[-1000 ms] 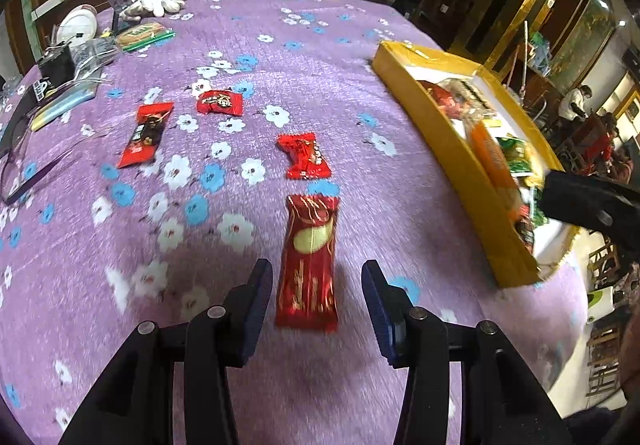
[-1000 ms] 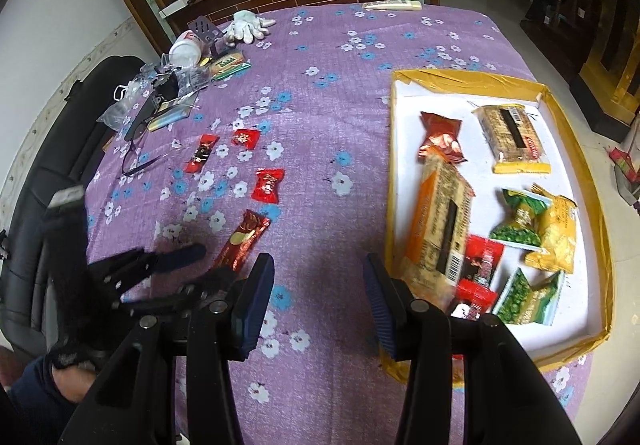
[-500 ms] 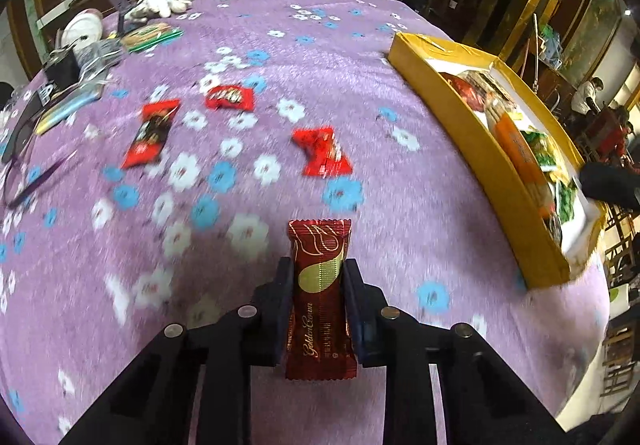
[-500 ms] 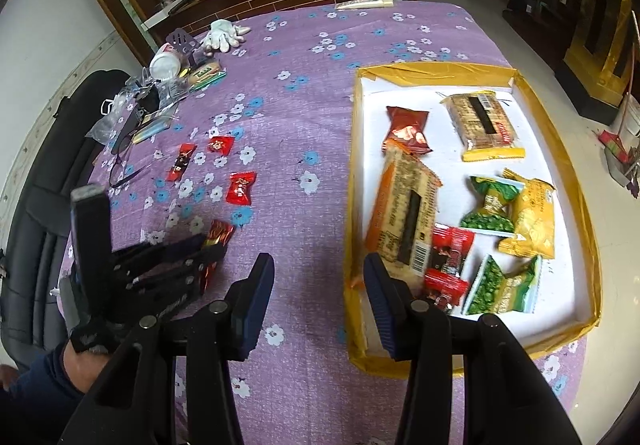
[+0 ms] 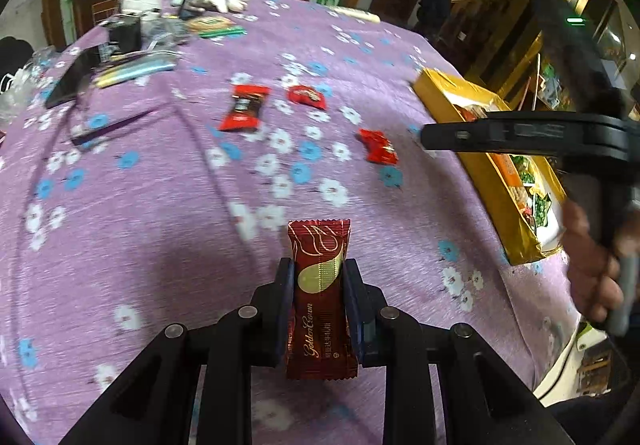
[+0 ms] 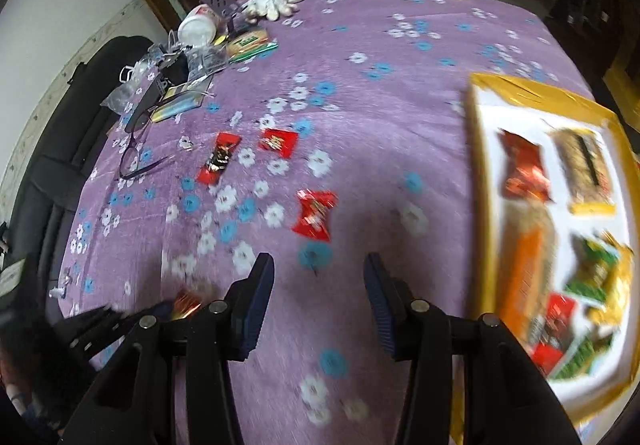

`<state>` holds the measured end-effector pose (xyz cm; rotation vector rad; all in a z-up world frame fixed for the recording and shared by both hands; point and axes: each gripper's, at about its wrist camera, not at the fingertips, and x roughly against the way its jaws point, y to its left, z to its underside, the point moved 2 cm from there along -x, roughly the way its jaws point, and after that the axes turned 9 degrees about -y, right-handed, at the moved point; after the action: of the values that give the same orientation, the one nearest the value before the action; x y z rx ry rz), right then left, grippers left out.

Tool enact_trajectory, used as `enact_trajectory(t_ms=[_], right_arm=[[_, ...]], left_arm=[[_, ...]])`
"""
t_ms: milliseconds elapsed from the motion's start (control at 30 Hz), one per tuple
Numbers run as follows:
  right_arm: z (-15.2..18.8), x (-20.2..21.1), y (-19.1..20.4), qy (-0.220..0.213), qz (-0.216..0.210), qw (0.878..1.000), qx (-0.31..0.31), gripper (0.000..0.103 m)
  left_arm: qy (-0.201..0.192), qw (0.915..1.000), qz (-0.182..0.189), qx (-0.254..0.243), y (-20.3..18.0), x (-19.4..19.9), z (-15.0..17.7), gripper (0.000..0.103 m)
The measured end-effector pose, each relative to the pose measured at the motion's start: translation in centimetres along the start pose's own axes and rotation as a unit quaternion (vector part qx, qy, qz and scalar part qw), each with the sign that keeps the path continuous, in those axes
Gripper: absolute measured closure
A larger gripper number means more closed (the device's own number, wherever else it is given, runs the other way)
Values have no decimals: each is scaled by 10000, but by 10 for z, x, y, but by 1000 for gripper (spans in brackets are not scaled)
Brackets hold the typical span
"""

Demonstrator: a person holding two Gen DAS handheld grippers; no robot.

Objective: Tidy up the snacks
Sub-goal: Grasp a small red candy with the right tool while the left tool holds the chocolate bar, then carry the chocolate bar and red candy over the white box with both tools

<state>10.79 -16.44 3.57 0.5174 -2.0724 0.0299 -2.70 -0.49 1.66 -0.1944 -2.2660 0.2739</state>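
Observation:
My left gripper (image 5: 318, 277) is shut on a dark red Golden Crown bar (image 5: 320, 285), held clear of the purple flowered cloth. Three red candies (image 5: 242, 113) (image 5: 306, 96) (image 5: 378, 146) lie loose on the cloth beyond it. The gold-rimmed tray (image 5: 452, 93) sits to the right with several snacks inside. My right gripper (image 6: 318, 277) stands open and empty over the cloth, a red candy (image 6: 314, 215) just ahead of its tips. Two more red candies (image 6: 219, 159) (image 6: 279, 142) lie farther out. The tray (image 6: 478, 165) is blurred at its right.
Eyeglasses (image 6: 136, 153), a white jar (image 6: 198, 27), a white glove (image 6: 272, 3) and small clutter crowd the far left of the table. A black chair (image 6: 52, 149) stands beside that edge. A hand grips the right tool's handle (image 5: 596, 269).
The left jaws closed on the dark red bar and carried it off the cloth. The right gripper swung left from the tray's edge toward the loose candies, staying open.

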Motion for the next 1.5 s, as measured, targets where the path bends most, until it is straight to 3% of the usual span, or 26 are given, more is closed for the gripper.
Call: enact_trajectory(t_ms=[333, 367, 400, 433, 667, 967, 1500], right_arm=[[-9, -58, 13, 298, 346, 9989, 47, 58], [-8, -60, 12, 316, 357, 9989, 32, 62], [-6, -63, 11, 372, 341, 9987, 0, 73], [-4, -64, 11, 371, 348, 9987, -1, 76], [19, -37, 9, 322, 71, 9993, -187, 77], [52, 13, 8, 132, -28, 9997, -179, 76], [67, 67, -51, -240, 60, 9981, -573, 76]], left_arm=[[-66, 9998, -164, 75, 35, 17, 1, 78], [-69, 9998, -165, 68, 36, 18, 0, 78], [-70, 9998, -162, 61, 37, 17, 0, 78], [-67, 9998, -150, 55, 37, 17, -1, 78], [-50, 9999, 37, -117, 22, 6, -10, 78], [-12, 9981, 361, -508, -27, -10, -20, 79], [-52, 9922, 597, -1088, -106, -16, -31, 79]])
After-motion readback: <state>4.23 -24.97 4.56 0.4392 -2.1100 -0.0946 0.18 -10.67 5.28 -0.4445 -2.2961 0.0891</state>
